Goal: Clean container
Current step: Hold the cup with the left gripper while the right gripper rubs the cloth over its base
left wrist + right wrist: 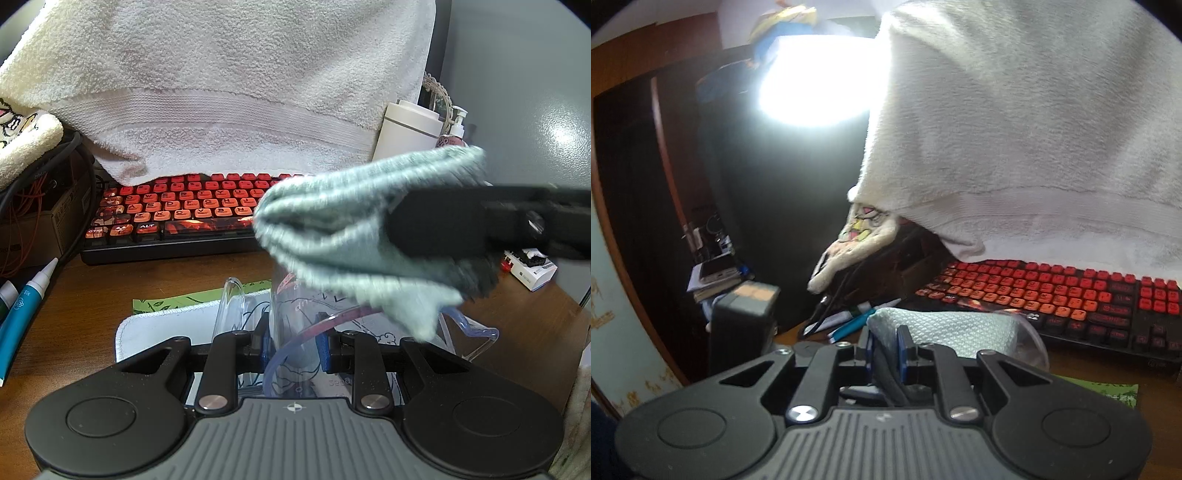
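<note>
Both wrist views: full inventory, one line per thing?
container: 1, clear, printed, between left jaws
cloth: 1, grey-green, over the container, clamped in right jaws
mat: 1, white, on desk under the container
keyboard: 1, black with red keys, behind the mat
towel: 1, white, draped above keyboard
tubes: 2, teal and green, desk's left edge
bottle: 1, white, back right
left gripper: 1, black
right gripper: 1, black

Clear printed container (295,325), upright, grey cloth (354,229) bunched above
</note>
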Motion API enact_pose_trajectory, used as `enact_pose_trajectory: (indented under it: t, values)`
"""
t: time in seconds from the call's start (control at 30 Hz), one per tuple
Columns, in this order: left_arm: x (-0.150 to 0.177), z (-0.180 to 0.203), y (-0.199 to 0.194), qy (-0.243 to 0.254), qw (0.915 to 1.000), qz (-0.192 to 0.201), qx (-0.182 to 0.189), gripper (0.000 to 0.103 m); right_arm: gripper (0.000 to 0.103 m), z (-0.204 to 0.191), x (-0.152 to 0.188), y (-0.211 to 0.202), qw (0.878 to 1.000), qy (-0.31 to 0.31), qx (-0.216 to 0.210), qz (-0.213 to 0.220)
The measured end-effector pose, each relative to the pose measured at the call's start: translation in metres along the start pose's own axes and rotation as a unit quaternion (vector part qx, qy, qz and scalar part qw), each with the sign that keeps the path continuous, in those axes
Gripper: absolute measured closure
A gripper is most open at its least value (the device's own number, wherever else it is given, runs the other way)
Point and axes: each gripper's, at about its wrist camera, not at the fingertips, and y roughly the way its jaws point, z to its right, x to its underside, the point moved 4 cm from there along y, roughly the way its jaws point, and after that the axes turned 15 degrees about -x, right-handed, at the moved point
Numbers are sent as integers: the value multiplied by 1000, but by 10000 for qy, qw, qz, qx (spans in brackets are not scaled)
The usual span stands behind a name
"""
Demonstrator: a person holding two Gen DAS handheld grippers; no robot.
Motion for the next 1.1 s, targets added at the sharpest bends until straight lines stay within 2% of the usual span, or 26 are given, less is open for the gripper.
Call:
enact_pose_trajectory:
  t: [0.23, 0.4, 0.47, 0.63, 0.73, 0.87, 0.93, 1.0, 1.1]
  values:
    - [0, 0, 0, 0, 10000, 0, -2, 78, 91, 29, -7, -5, 9989, 190, 379, 223]
    - [0, 0, 0, 1, 10000, 0, -2, 78, 91, 32, -4, -5, 9979, 332, 447, 338]
    - [0, 0, 0, 0, 10000, -1, -2, 78, 91, 25, -3, -5, 9983, 280, 414, 299]
    - [0, 0, 0, 2, 10000, -1, -2, 78, 91, 1, 4, -2, 9998, 175, -47, 123]
    - [0, 0, 0, 2, 10000, 0, -2, 78, 91, -8, 6, 0, 10000, -67, -6, 47]
    - [0, 0, 0, 1, 10000, -1, -2, 78, 85, -12, 4, -1, 9998, -163, 13, 102]
    - [0, 0, 0, 1, 10000, -1, -1, 78, 78, -14, 1, -4, 9996, -205, -35, 191]
    - [0, 0, 0, 1, 10000, -2, -1, 78, 65, -16, -4, -9, 9992, -219, -46, 324]
    - [0, 0, 0, 1, 10000, -2, -1, 78, 56, -19, -11, -17, 9984, -241, -53, 518]
